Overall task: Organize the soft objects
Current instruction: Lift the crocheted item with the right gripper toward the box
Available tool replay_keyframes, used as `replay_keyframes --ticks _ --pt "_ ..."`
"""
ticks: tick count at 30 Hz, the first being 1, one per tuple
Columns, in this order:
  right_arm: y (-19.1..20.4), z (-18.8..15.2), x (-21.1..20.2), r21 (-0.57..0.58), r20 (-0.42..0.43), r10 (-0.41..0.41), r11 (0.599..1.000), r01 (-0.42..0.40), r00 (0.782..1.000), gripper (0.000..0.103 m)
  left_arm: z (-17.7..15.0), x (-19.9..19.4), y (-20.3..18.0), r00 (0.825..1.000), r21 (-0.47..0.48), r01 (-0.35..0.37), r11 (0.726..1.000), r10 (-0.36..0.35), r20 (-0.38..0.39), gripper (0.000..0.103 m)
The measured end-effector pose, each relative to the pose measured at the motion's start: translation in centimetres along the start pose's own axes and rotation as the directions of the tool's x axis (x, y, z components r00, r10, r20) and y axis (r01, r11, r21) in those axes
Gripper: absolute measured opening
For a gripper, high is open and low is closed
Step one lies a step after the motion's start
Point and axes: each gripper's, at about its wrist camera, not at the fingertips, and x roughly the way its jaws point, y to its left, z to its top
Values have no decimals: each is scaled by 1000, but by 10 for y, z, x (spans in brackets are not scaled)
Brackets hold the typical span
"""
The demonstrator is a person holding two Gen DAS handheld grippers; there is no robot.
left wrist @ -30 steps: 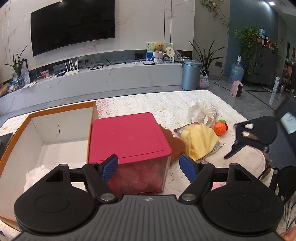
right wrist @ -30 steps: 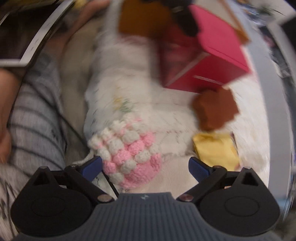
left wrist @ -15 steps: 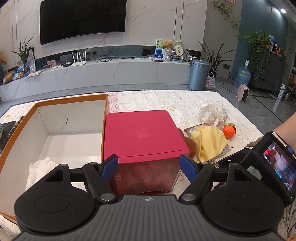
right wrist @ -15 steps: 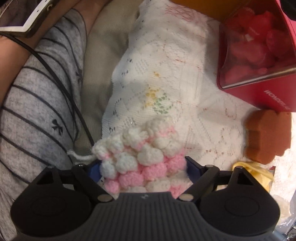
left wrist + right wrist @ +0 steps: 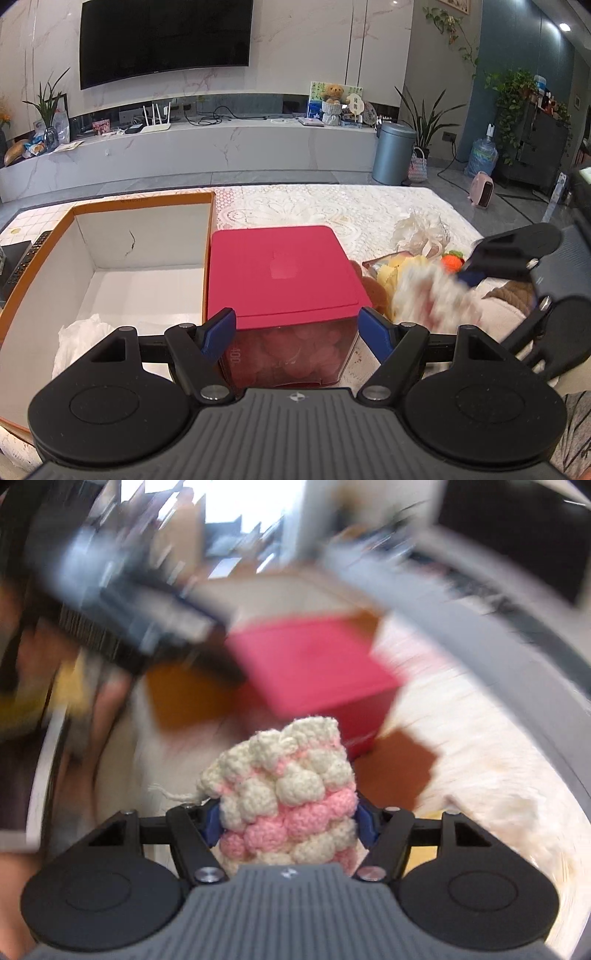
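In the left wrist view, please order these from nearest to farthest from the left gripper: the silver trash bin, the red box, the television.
1. The red box, directly ahead of the left gripper, between its open fingers.
2. The silver trash bin, on the floor beyond the table, to the right.
3. The television, on the far wall, upper left.

black hand-held gripper [image 5: 290, 821], blue fingertips [image 5: 221, 326], silver screws.

Home living room: wall television [image 5: 166, 37]
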Motion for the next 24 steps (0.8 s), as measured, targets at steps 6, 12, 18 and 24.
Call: replay_keyframes --ticks 6,12,18,24 --pt "-9 -12 -60 350 327 -278 923 158 903 67 1 -6 -4 1000 9 6 1000 -6 21 89" --pt "24 -24 -115 606 474 -589 757 243 654 67 -3 -5 -14 1000 24 12 1000 -12 10 89" --pt "43 -56 -158 663 447 -708 672 328 546 67 -8 -2 -46 997 46 72 996 -71 -8 89" --pt "39 -105 -199 789 303 -824 498 359 478 67 -13 17 -109 995 275 97 957 -101 -3 89"
